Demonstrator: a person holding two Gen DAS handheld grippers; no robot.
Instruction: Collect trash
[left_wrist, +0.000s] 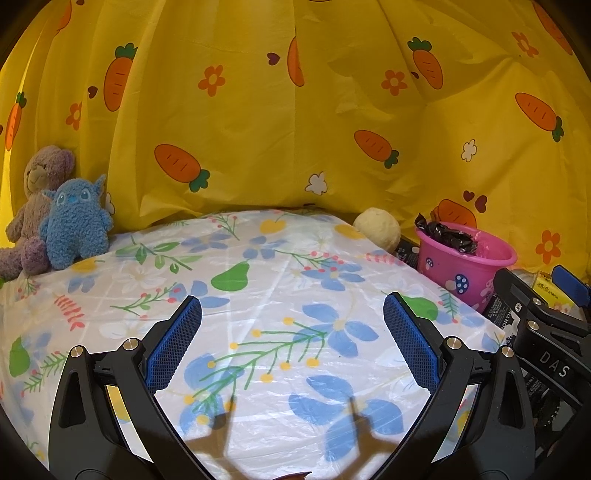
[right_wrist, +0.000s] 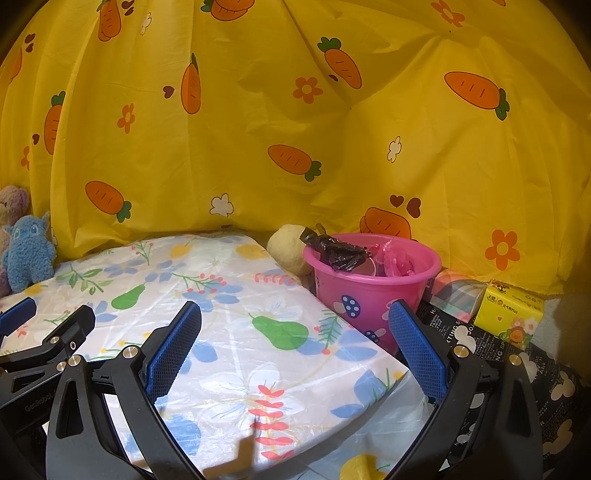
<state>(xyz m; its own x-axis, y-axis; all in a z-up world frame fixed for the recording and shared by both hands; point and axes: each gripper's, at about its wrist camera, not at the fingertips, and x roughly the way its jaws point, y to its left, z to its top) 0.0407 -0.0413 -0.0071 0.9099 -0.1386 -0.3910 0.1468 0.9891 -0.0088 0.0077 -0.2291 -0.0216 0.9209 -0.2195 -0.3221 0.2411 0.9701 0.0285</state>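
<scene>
Trash (right_wrist: 341, 251), black and pink crumpled bags, sits in the pink bucket (right_wrist: 369, 291) off the tabletop's (left_wrist: 258, 295) right edge. Nearest us, our left gripper (left_wrist: 291, 341) and right gripper (right_wrist: 293, 345) hover with fingers spread wide, holding nothing. Farther back, a blue plush (left_wrist: 75, 225) leans against a teddy bear (left_wrist: 35, 199) by the yellow curtain (left_wrist: 295, 110).

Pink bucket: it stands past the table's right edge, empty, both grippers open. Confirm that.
Not empty. The right wrist view shows the pink bucket holding a crumpled black bag and pink plastic. It does stand past the table; both grippers are open.
</scene>
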